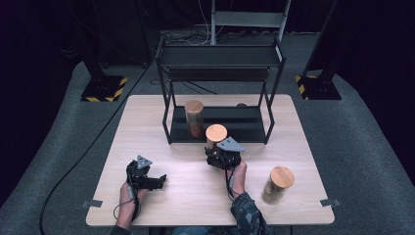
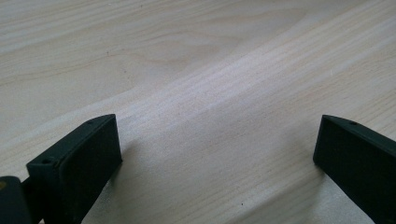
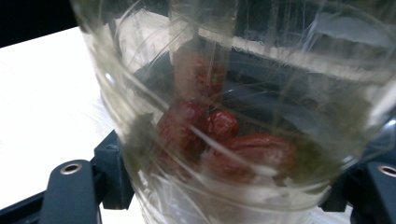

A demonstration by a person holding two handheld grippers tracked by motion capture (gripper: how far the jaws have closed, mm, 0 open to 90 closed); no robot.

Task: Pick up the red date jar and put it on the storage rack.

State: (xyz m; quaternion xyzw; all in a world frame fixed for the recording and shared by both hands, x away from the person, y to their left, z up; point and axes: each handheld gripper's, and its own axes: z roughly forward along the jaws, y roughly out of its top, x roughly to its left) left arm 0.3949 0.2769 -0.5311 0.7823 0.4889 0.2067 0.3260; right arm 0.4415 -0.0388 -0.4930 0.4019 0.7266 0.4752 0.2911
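One jar (image 3: 233, 116) between right gripper (image 3: 224, 186) pads

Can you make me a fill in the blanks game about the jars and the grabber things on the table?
1. The right gripper has its jaws shut on a glass jar holding ____ dried fruit.
2. The left gripper has its jaws ____ over bare wood.
3. Each jar wears a round ____ lid.
4. One jar stands inside the black ____.

Missing words: red; open; wooden; rack

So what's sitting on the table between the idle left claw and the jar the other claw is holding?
Nothing: in the high view, bare wooden table lies between the left gripper and the held jar.
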